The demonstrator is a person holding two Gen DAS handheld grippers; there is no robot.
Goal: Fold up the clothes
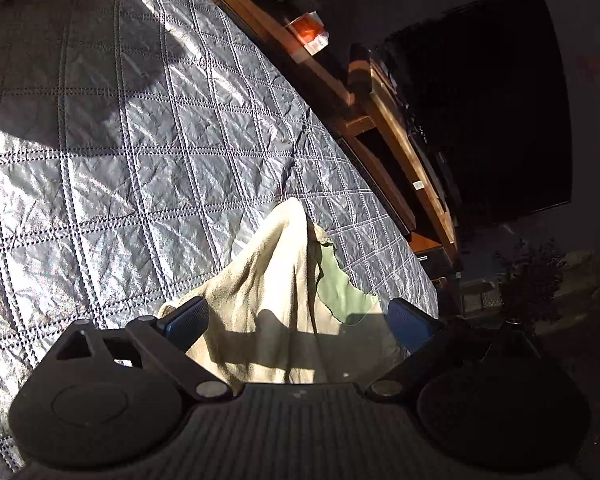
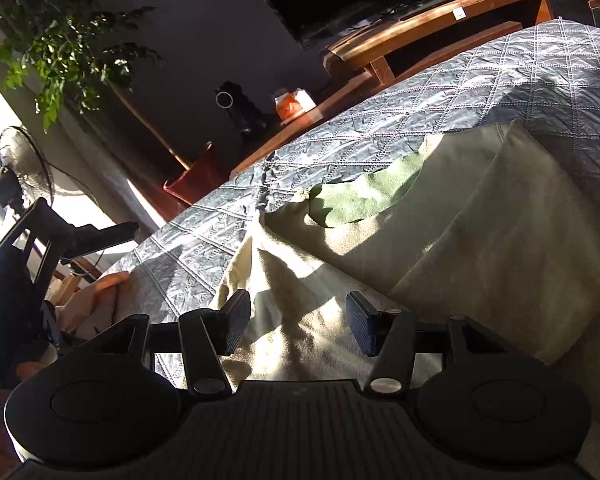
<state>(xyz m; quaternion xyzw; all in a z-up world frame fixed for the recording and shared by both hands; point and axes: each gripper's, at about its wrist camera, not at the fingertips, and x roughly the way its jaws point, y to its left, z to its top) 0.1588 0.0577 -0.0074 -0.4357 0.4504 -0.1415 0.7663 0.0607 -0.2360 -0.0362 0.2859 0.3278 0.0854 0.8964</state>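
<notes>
A cream fleece garment (image 1: 260,280) with a green patch (image 1: 336,288) lies rumpled on the grey quilted bedcover (image 1: 140,152), near its edge. My left gripper (image 1: 298,320) is open wide, and a raised fold of the cream cloth sits between its blue pads without being pressed. In the right wrist view the same garment (image 2: 480,220) spreads to the right, thick and partly folded over, with the green patch (image 2: 364,196) behind it. My right gripper (image 2: 298,320) is open above a sunlit ridge of the cloth; its pads stand apart from it.
A wooden TV stand (image 2: 440,28) with a dark screen (image 1: 500,100) runs along the far side of the bed. An orange box (image 2: 292,106), a potted plant (image 2: 60,40) and a standing fan (image 2: 20,168) are to the left. A person's hand (image 2: 96,292) rests at the quilt's left edge.
</notes>
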